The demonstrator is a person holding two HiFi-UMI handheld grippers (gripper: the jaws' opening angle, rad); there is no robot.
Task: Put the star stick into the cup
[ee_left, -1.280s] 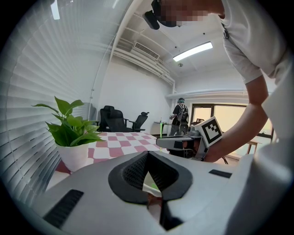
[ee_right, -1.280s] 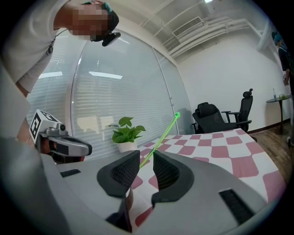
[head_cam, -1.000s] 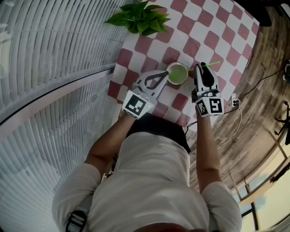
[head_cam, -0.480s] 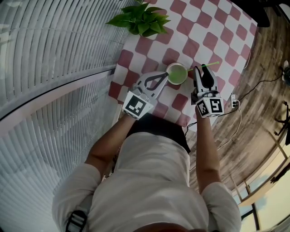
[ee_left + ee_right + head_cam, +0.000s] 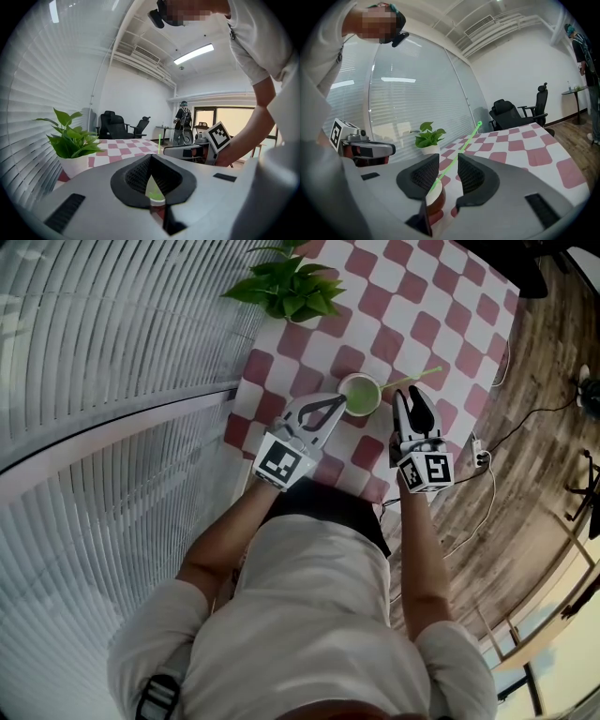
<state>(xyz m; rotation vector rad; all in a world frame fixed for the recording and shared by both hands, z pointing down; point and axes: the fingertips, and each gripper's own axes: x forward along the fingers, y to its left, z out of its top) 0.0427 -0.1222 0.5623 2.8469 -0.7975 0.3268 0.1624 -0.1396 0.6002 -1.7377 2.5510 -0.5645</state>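
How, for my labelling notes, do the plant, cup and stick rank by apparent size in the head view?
1. plant
2. cup
3. stick: thinnest by far, though slightly longer than the cup is wide.

Left fingers (image 5: 133,176) together, right (image 5: 474,177) newly apart

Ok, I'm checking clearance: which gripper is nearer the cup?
Left gripper: closed tips by the rim of the cup. Right gripper stands farther off on the other side, jaws just opened, stick between them.
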